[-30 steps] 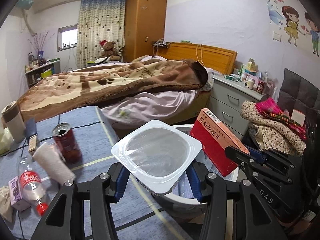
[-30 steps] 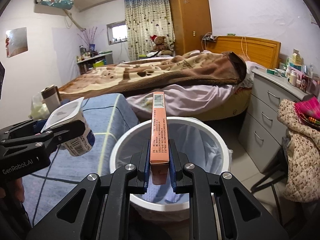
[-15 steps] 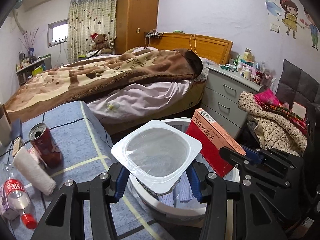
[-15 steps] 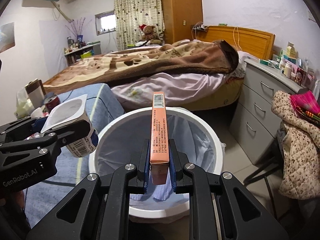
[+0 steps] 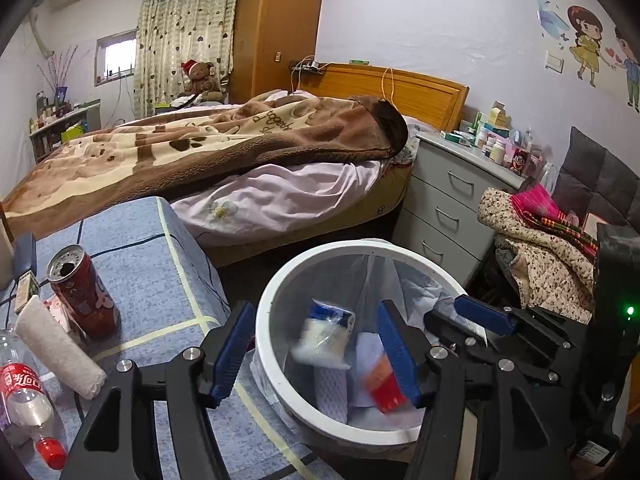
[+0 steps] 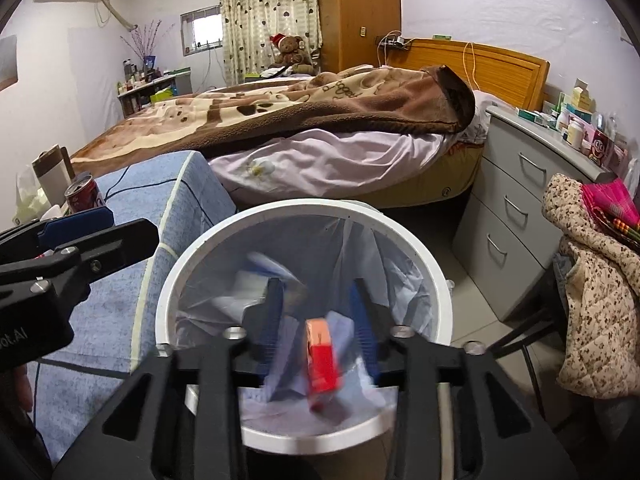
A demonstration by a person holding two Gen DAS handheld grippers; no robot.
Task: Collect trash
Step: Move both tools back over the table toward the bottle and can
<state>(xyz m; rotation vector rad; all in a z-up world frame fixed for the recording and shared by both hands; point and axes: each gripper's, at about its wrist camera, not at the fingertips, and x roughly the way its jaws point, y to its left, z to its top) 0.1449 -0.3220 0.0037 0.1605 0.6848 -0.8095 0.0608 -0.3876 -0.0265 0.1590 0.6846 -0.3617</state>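
Observation:
A white bin with a clear liner stands on the floor under both grippers. My left gripper is over it, jaws opening, with nothing touching the blue pads. Below them a white yogurt cup falls, blurred, inside the bin. My right gripper hangs over the same bin, jaws opening too. The red medicine box drops free between and below its fingers. That box also shows in the left wrist view, where the right gripper is at the right. The left gripper appears at the left of the right wrist view.
A blue-covered table left of the bin carries a red soda can, a white paper roll and a plastic cola bottle. Behind lies a bed. A grey drawer chest and a clothes pile stand on the right.
Both grippers have opened. The yogurt cup has left the left jaws and the red box the right jaws; both now fall into the bin. Both views have closed in on the bin.

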